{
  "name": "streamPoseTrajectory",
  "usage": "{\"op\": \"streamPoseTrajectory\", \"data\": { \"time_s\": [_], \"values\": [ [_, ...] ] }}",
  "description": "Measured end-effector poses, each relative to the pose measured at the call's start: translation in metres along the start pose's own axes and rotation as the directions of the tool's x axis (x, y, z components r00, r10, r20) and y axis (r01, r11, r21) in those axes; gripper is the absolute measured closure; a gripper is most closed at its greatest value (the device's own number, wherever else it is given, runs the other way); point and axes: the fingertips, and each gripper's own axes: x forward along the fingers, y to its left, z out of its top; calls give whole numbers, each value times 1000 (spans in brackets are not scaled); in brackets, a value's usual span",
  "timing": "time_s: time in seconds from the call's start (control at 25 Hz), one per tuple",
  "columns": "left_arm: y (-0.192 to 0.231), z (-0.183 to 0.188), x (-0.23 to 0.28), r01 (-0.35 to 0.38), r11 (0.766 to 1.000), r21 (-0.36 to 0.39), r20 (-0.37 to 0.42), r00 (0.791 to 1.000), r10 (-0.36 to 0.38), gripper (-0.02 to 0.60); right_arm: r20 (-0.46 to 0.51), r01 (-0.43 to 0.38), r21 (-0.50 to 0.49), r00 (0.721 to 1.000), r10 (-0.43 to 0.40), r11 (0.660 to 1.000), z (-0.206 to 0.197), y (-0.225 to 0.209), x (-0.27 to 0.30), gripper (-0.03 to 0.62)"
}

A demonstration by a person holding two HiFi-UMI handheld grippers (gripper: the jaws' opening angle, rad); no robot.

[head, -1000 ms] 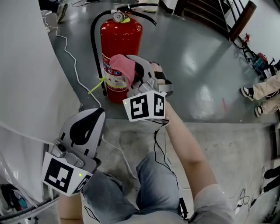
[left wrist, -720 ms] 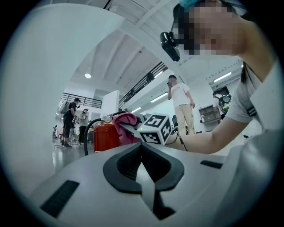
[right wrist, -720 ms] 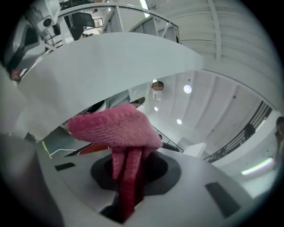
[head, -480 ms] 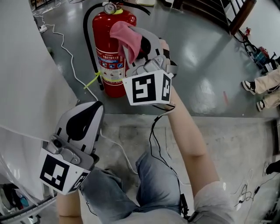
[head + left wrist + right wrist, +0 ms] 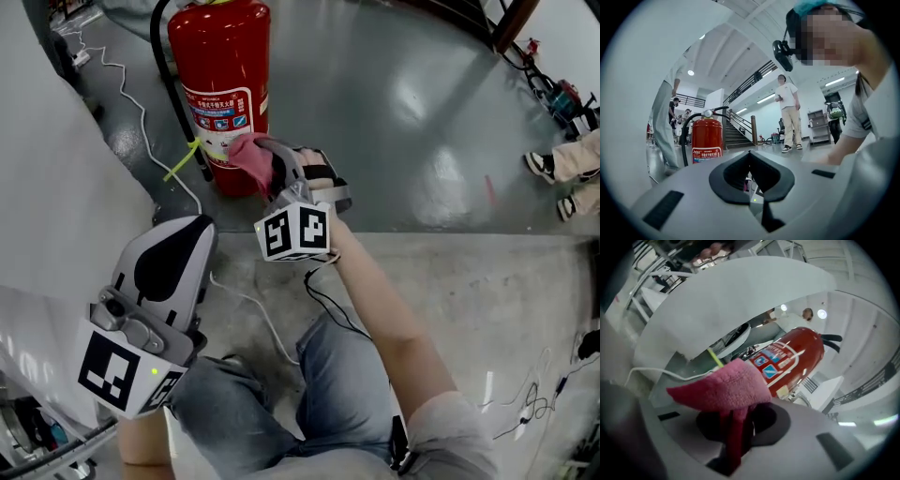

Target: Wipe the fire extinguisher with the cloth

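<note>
Fire extinguisher (image 5: 223,84): stood upright on the grey floor, close to a white curved wall (image 5: 56,187), with a black hose (image 5: 683,140) down its left side.
Cloth (image 5: 251,155): pink; lay against the low part of the red body, just under the label (image 5: 217,112). Seemed to touch it, but contact could not be confirmed.
Right gripper (image 5: 270,167): jaws closed tight on a fold of the cloth, with the rest spread out in front.
Left gripper (image 5: 178,246): jaws together with nothing between; held low, well apart from the extinguisher.
Step in hand: probably wiping the lower body. Better to press the free flap flat on the curve, to follow round the cylinder, and to push gently, with no second hold to steady it.
Risk: could catch the yellow-green tie (image 5: 183,164) or the hose.
Surface: glossy grey floor (image 5: 394,122) with a white cable (image 5: 680,376); paler rough concrete (image 5: 469,281) nearer the person.
Room: big bright hall with stairs (image 5: 733,136) and people (image 5: 788,112) standing.
</note>
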Motion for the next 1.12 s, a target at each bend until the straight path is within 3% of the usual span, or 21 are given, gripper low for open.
{"op": "streamPoseTrajectory", "data": {
  "time_s": [0.12,0.24,0.4,0.52,0.76,1.12],
  "values": [
    [-3,-2,1,3,1000,6,-8,1000,-3,577,-7,7,-37,1000,-7,999,7,-2,-4,531],
    [-3,1,1,-3,1000,14,-6,1000,3,577,60,104,-25,993,-102,994,45,-53,-7,531],
    [2,5,-2,-23,1000,17,11,1000,23,577,149,236,-18,962,-230,972,98,-132,-13,530],
    [5,6,-5,-34,999,18,18,999,34,577,158,265,-12,953,-260,964,117,-161,-17,526],
    [11,6,-8,-38,999,9,19,999,38,577,174,268,-38,950,-257,963,102,-121,-13,531],
    [17,-7,-10,-41,999,2,-4,999,41,577,74,86,-10,994,-85,996,42,-13,3,531]
  ]
}}
